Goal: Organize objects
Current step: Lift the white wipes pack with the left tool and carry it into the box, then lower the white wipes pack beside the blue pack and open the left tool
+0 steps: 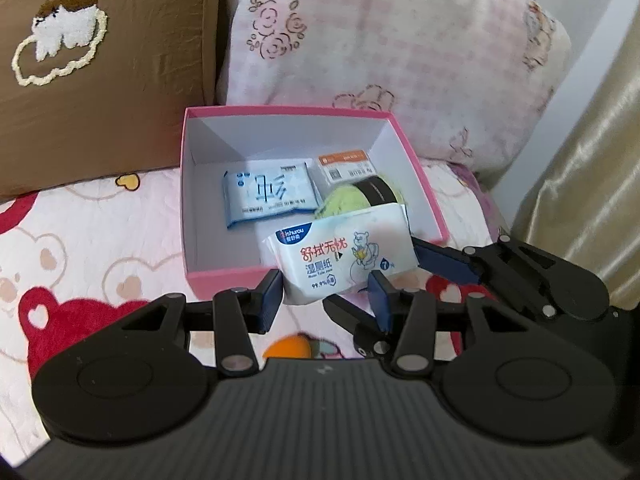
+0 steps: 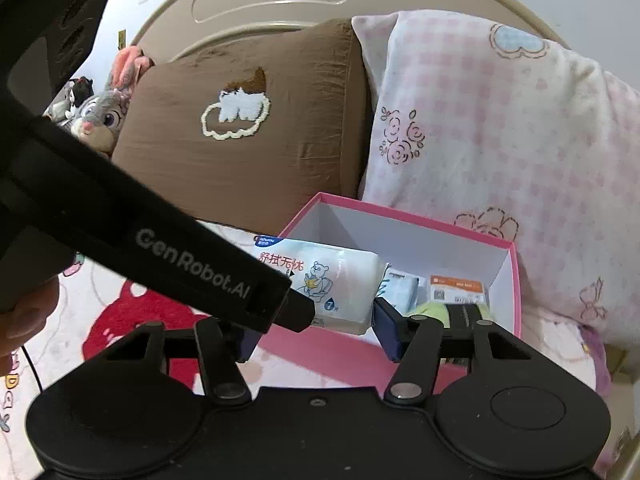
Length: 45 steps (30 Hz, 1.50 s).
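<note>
L gripper (image 1: 326, 294) grips a white wipes pack (image 1: 340, 258) by its lower end, above the near wall of a pink box (image 1: 224, 280) on a bear-print bedspread (image 1: 60, 264). R gripper (image 2: 316, 334) pads straddle the same pack; contact can't be told. Inside box: blue-white pack (image 1: 270, 194), orange-label packet (image 1: 346, 164), green item (image 1: 344, 204). Brown pillow (image 1: 120, 80) & pink pillow (image 1: 380, 48) behind.

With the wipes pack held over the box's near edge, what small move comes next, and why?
Probably carry the wipes pack a little further in and lower it. The left tool grips it above the pink box's near wall, and bare floor shows beside the blue pack.
</note>
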Motion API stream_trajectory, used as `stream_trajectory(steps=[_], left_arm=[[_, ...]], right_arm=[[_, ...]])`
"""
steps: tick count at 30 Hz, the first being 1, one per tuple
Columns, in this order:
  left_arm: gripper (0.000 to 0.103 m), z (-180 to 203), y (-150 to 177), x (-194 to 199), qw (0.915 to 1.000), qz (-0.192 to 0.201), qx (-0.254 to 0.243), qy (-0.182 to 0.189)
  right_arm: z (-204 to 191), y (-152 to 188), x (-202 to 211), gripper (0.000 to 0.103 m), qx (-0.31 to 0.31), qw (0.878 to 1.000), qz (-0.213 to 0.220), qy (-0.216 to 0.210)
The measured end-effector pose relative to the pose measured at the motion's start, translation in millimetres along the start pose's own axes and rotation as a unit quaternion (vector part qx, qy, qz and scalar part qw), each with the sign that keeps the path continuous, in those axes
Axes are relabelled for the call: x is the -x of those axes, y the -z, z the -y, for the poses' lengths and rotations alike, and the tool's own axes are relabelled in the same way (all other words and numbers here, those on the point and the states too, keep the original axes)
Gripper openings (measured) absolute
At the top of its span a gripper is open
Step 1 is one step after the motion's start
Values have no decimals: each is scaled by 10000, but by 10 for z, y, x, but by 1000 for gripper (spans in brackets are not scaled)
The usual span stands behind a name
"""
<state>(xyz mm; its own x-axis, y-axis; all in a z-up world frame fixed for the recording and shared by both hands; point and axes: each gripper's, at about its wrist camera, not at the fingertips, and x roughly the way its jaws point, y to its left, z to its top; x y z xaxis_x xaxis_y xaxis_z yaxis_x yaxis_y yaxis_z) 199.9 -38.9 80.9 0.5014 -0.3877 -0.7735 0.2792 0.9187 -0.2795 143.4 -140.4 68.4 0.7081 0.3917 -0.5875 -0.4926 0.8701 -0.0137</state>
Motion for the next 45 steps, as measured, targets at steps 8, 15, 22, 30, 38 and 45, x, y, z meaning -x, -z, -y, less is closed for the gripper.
stream_trajectory(steps=[8, 15, 22, 30, 38, 45], left_arm=[[45, -213, -361, -660, 9971, -443, 626, -29], [45, -429, -511, -1216, 9910, -849, 1030, -88], [45, -554, -513, -1522, 9868, -1096, 1183, -158], [45, -589, -448, -1665, 9883, -1038, 1077, -288], [49, -564, -403, -1535, 9917, -486, 1072, -512], [54, -457, -363, -1234, 9950, -230, 738, -628]], right_arm=[[397, -199, -627, 59, -162, 9980, -573, -191], [619, -188, -1196, 59, -478, 9906, -1198, -457], [685, -130, -1540, 59, -614, 9830, -1623, -592], [700, -42, -1716, 59, -731, 9788, -1815, -606], [693, -30, -1635, 60, -504, 9846, -1669, -160], [686, -119, -1163, 60, -446, 9905, -1267, -283]])
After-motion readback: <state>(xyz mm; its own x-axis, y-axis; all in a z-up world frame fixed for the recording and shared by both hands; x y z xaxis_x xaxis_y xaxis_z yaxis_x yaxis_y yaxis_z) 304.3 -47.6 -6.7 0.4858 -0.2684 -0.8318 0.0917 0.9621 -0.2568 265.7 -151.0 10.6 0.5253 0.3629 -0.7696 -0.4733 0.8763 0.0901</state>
